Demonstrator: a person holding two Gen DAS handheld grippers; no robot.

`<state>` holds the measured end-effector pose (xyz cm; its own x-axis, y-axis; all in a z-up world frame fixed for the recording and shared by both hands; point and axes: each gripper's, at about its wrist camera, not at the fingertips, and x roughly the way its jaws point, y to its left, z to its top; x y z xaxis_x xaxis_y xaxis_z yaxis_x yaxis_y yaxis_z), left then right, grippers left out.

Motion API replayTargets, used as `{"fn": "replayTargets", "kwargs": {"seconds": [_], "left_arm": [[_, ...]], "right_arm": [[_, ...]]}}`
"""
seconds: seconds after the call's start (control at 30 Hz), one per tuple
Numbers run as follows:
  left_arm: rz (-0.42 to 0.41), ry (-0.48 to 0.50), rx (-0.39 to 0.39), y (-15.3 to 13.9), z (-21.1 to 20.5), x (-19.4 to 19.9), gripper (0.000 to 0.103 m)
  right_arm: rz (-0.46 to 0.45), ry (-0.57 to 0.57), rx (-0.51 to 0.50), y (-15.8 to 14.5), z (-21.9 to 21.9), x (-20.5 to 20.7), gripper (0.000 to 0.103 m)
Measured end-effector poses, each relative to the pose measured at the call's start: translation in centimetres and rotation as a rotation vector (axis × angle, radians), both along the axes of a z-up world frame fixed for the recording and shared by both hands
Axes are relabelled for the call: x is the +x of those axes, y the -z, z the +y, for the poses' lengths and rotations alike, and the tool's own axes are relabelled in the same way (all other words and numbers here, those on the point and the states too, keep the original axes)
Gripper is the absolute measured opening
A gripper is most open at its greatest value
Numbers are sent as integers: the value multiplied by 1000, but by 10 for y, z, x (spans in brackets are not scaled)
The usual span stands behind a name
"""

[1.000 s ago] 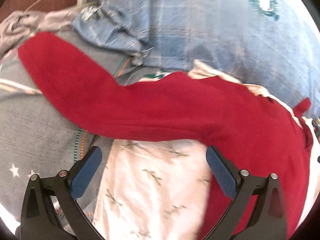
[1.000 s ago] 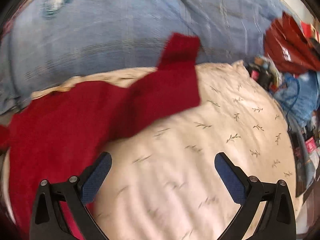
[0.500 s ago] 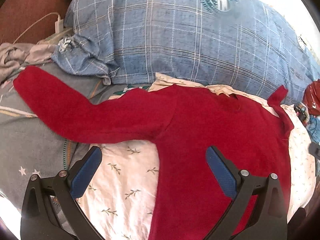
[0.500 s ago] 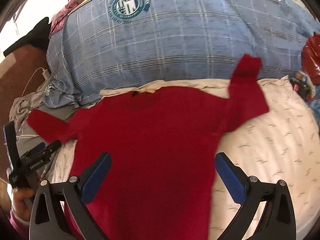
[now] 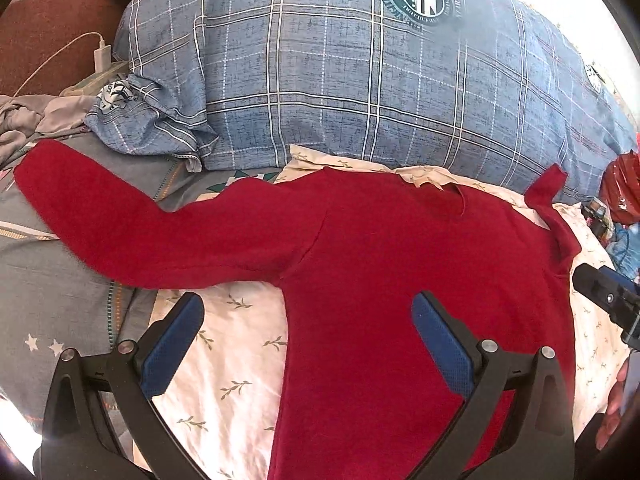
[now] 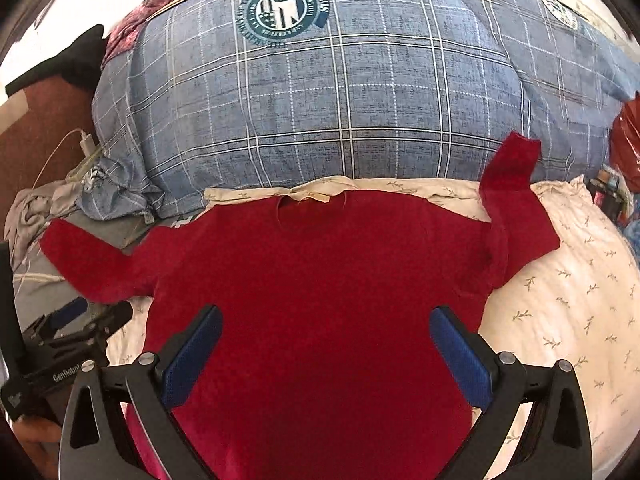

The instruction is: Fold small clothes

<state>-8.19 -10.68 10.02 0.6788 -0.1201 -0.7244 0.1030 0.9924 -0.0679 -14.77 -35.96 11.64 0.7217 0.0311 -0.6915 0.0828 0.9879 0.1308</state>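
Note:
A red long-sleeved sweater [image 5: 384, 264] lies spread flat on a white leaf-print sheet [image 5: 224, 344], neckline towards the pillow. Its left sleeve [image 5: 120, 220] stretches out over grey bedding. Its right sleeve [image 6: 516, 208] is bent, with the cuff resting up against the pillow. My left gripper [image 5: 308, 336] is open and empty, above the sweater's left armpit. My right gripper [image 6: 326, 344] is open and empty, above the middle of the sweater's body [image 6: 320, 280]. The left gripper also shows at the left edge of the right wrist view [image 6: 68, 328].
A big blue plaid pillow [image 5: 360, 92] with a round green crest lies behind the sweater. A charger and cable [image 5: 100, 56] and crumpled grey clothes [image 5: 28, 116] sit at the far left. A red bag [image 5: 624, 188] and clutter lie at the right edge.
Both grippers have pulled back and up from the sweater, so more of it and the pillow shows. The sweater lies still, both sleeves as before.

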Motion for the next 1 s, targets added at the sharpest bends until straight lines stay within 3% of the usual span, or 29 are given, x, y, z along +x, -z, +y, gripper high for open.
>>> {"fn": "replayTargets", "kwargs": {"seconds": [0.3,1.0], "left_arm": [[8,-10,-7,4,-3,7,103],[17,-26,13,16,0,18,103]], "right_arm": [[21,14,-75,8,11,9,103],[69,4,-84,27,18,27,103]]}}
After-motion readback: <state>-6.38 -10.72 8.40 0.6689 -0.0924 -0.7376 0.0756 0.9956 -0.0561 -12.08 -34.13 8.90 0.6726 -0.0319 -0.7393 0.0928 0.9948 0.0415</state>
